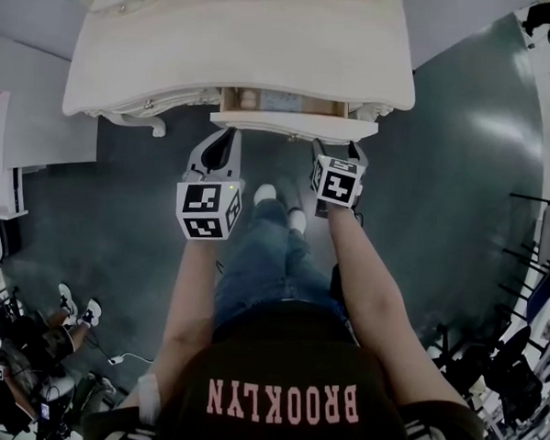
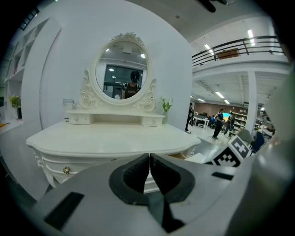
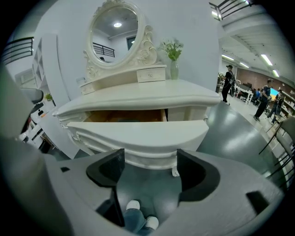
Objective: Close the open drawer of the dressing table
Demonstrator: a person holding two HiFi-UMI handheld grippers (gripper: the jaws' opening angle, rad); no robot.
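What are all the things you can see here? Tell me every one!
Dressing table: one, cream white, right in front of the person.
Drawer: one, cream front, brown wood inside, pulled out at the table's middle.
Mirror: one, oval, curly white frame, at the back of the table top.
Small drawers: two, white, under the mirror, one each side.
Vase: one, pale, with green sprigs, right of the mirror.
Floor: dark grey-green, all around.
Shoes: two, white, on the floor below the drawer.
Left gripper: one, grey, jaws together, empty.
Right gripper: one, grey, jaws apart, empty, by the drawer front.
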